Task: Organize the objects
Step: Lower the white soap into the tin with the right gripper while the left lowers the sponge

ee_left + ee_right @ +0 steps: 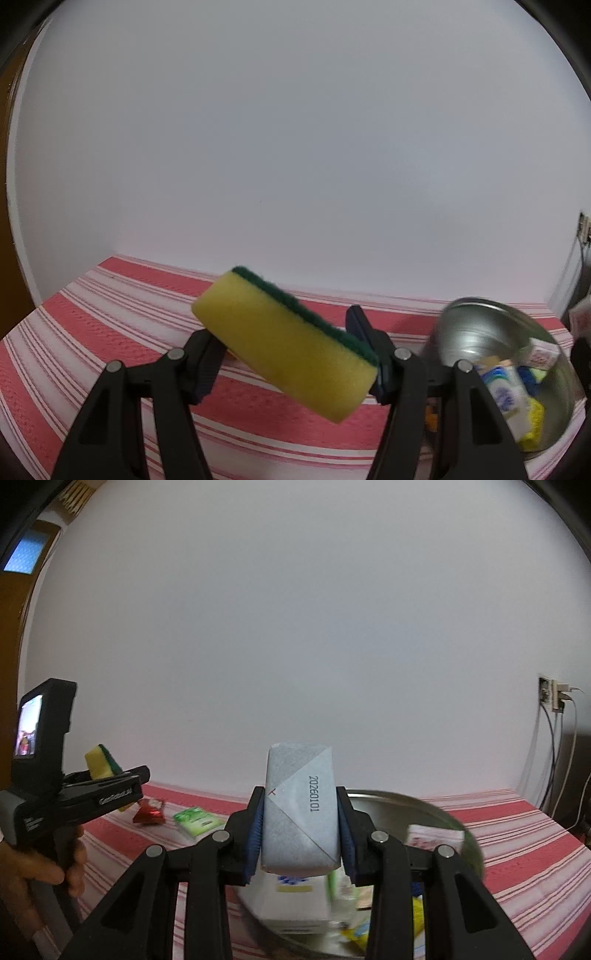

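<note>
A yellow sponge (pixel 288 345) with a green scouring side is clamped between the pads of my left gripper (pixel 295 354), lifted above the red-and-white striped cloth (pixel 110 317). The same sponge (pixel 100 762) and left gripper (pixel 101 771) show at the left of the right wrist view, held by a person's hand (pixel 40 864). My right gripper (pixel 301 834) is shut on a grey-white wrapped pack (pixel 301 812) printed with a date code, held above a steel bowl (pixel 469 845). The steel bowl (pixel 476 328) holds several small packets.
On the cloth at the left lie a red foil packet (pixel 149 810) and a green-and-white packet (pixel 195 821). A white wall stands right behind the table. A wall socket with cables (pixel 554 698) hangs at the right.
</note>
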`<move>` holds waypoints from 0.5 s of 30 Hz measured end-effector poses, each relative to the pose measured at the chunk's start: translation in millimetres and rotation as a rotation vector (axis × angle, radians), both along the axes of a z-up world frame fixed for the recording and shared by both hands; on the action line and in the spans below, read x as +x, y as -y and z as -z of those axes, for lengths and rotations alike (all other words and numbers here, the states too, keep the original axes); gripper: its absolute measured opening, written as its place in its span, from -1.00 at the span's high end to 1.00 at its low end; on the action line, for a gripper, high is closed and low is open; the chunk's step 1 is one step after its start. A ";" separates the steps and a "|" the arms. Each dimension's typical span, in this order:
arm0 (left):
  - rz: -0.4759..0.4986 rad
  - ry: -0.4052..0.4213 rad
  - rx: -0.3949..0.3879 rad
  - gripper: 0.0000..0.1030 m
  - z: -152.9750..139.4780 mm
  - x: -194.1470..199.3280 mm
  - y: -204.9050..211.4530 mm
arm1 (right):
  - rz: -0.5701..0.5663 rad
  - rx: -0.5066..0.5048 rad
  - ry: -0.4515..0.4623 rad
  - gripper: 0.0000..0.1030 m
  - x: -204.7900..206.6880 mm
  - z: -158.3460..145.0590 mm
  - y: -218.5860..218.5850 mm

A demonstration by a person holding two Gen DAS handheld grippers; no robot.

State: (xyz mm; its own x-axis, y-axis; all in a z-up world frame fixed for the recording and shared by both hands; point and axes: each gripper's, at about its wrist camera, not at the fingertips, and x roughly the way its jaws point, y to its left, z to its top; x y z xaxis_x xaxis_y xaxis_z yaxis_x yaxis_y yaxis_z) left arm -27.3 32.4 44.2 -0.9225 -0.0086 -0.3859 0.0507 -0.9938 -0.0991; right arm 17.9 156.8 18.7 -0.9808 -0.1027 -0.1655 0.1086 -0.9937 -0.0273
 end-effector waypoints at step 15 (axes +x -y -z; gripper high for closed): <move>0.156 -0.017 -0.025 -0.23 -12.5 7.9 -115.7 | 0.203 -0.063 -0.035 0.25 -6.7 -11.4 -47.3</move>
State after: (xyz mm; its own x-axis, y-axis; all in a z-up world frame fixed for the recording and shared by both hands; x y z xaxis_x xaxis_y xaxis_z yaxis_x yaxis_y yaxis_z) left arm -19.4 148.1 56.8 -0.9195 0.1262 -0.3722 -0.1064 -0.9916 -0.0735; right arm 11.2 204.1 30.1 -0.9875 0.0886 -0.1303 -0.0939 -0.9949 0.0354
